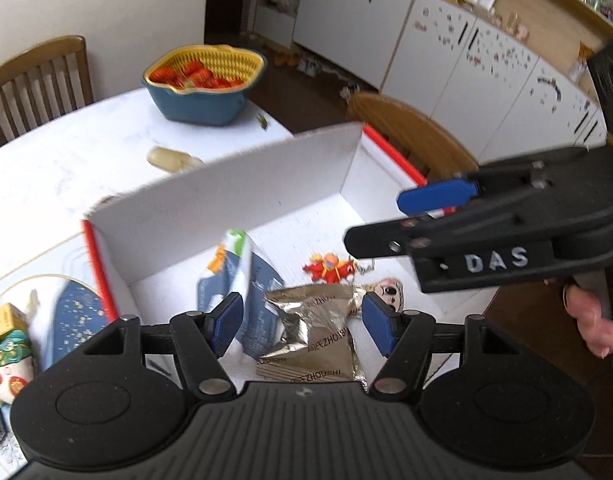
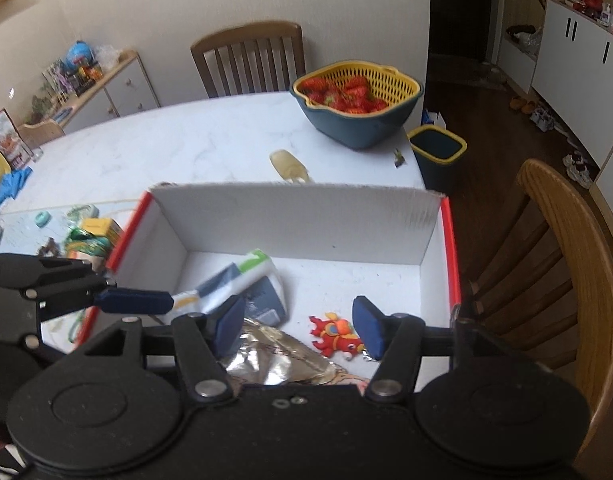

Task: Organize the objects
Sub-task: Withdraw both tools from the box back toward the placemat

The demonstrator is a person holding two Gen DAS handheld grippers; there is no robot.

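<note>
A white cardboard box (image 1: pixel 234 188) (image 2: pixel 298 216) with red edges stands open on the table. In it lie a blue-and-white packet (image 1: pixel 242 268) (image 2: pixel 242 276), a crumpled foil packet (image 1: pixel 318 332) (image 2: pixel 274 356), a small red toy figure (image 1: pixel 328 268) (image 2: pixel 336 334) and a cartoon-face trinket (image 1: pixel 390 292). My left gripper (image 1: pixel 302 326) (image 2: pixel 134 286) hovers open over the box's near left part, above the foil packet, with nothing between its pads. My right gripper (image 2: pixel 298 324) (image 1: pixel 390 220) hangs open over the near right part, a hand behind it, and grips nothing.
A blue-and-yellow basket of strawberries (image 1: pixel 202 80) (image 2: pixel 354 104) sits at the table's far end, with a beige lump (image 1: pixel 170 158) nearer. Left of the box lie a yellow carton (image 1: pixel 6 320) and snack packs. A wooden chair (image 2: pixel 566 260) and a bin (image 2: pixel 438 156) stand at right.
</note>
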